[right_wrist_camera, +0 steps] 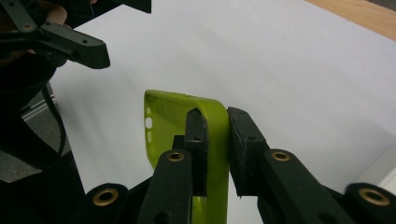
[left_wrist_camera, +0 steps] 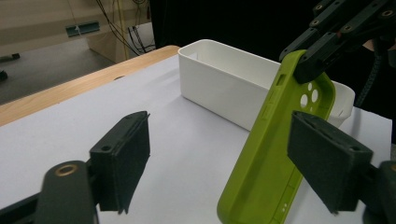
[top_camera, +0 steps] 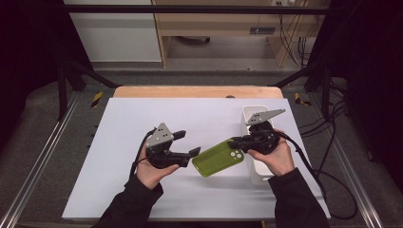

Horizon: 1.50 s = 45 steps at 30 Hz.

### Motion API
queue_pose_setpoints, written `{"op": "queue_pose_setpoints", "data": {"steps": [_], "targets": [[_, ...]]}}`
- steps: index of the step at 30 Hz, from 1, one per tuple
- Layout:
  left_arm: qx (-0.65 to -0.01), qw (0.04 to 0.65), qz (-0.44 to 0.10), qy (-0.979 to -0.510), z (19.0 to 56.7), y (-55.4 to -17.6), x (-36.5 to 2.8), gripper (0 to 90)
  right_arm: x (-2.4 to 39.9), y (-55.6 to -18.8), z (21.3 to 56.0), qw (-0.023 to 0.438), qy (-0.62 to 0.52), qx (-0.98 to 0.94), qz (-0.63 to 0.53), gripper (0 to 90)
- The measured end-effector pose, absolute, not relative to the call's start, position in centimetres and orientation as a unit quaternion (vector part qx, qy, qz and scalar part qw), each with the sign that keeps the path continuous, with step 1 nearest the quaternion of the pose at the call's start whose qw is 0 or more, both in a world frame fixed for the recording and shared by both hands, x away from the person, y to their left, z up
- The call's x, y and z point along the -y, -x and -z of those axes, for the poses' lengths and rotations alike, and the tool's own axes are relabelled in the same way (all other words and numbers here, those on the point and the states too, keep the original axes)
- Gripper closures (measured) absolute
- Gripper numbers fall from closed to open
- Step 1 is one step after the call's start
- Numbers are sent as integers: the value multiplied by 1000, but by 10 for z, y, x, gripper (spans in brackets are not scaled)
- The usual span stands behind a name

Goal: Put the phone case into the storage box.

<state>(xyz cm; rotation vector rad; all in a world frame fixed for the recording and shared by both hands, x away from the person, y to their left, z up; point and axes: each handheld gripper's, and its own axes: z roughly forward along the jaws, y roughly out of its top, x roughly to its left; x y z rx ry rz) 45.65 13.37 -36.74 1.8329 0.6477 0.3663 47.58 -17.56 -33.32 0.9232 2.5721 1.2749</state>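
A lime-green phone case (top_camera: 219, 158) hangs tilted above the white mat, camera cut-outs toward its upper right. My right gripper (top_camera: 236, 142) is shut on its camera-end edge; in the right gripper view the pads (right_wrist_camera: 243, 140) pinch the case wall (right_wrist_camera: 163, 116). My left gripper (top_camera: 187, 143) stands open just left of the case's free end. In the left gripper view the case (left_wrist_camera: 266, 158) stands between the jaws, close to the right pad (left_wrist_camera: 327, 158) and not pressed by either. The right gripper's jaws (left_wrist_camera: 317, 51) clamp its top there.
A long white open box (top_camera: 259, 175) stands along the mat's right side, under my right hand, and its wall (left_wrist_camera: 224, 79) lies behind the case. The white mat (top_camera: 142, 118) covers a wooden table (top_camera: 190, 91). Cables trail off to the right.
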Motion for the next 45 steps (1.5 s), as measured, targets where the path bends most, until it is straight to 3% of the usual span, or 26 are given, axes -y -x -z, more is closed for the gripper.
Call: {"op": "queue_pose_setpoints", "data": {"steps": [16, 45], "targets": [[-283, 556, -162, -764, 373, -462, -157, 59, 185, -471, 319, 108, -289, -852, -423, 790], [-304, 543, -202, -756, 405, -459, -220, 10, 193, -465, 286, 163, -270, -852, -418, 790]]}}
